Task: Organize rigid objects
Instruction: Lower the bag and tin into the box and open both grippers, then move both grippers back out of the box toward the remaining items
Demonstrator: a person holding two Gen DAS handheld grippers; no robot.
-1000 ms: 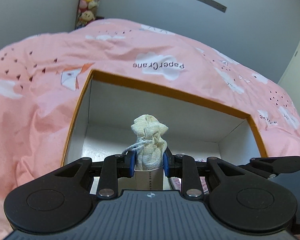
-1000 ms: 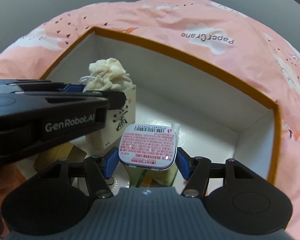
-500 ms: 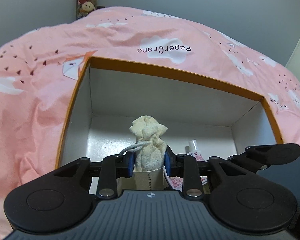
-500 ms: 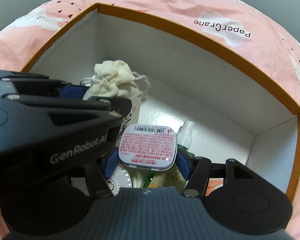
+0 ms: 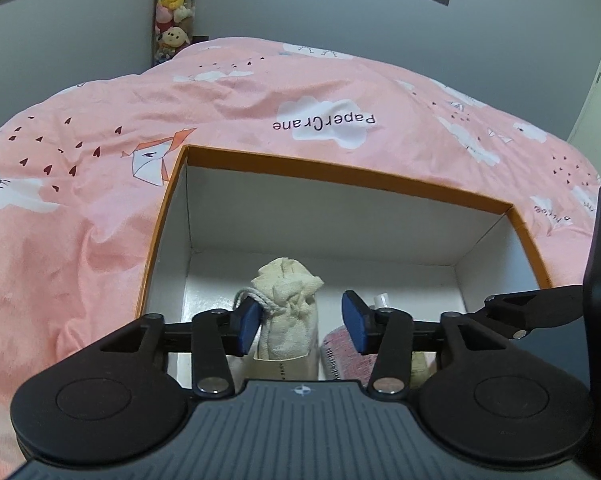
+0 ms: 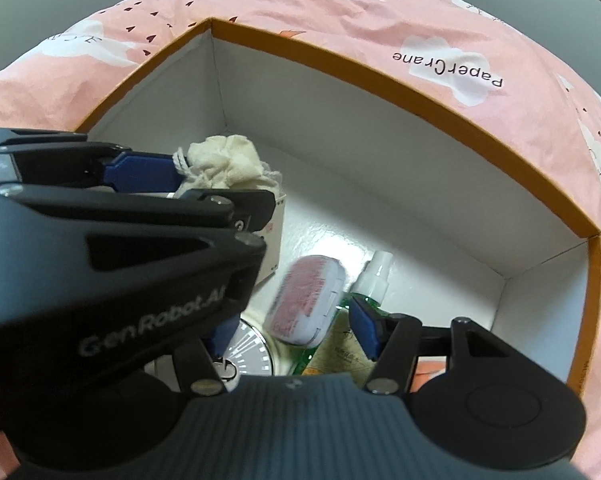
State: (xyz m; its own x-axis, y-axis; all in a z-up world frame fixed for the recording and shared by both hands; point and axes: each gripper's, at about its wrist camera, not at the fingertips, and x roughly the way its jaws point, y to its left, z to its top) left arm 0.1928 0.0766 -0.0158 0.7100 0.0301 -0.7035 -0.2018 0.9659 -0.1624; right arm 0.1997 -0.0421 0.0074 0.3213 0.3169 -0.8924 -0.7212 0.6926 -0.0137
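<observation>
Orange-rimmed and white inside, the box (image 5: 340,184) sits on a pink bed cover (image 5: 100,140). Within it, left of centre, a cream cloth pouch (image 5: 286,312) stands upright in a small white carton (image 6: 274,232). The left tongs (image 5: 302,322) are opening around the pouch, the right pad clear of it. The right tongs (image 6: 290,322) are spread; a blurred mint tin (image 6: 306,300) lies tilted between them, beside a green spray bottle (image 6: 370,280).

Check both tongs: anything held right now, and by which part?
Nothing held. Left tongs are opening around the cloth pouch, pads off it. Right tongs stand clear of the blurred mint tin, which is already loose.
</observation>
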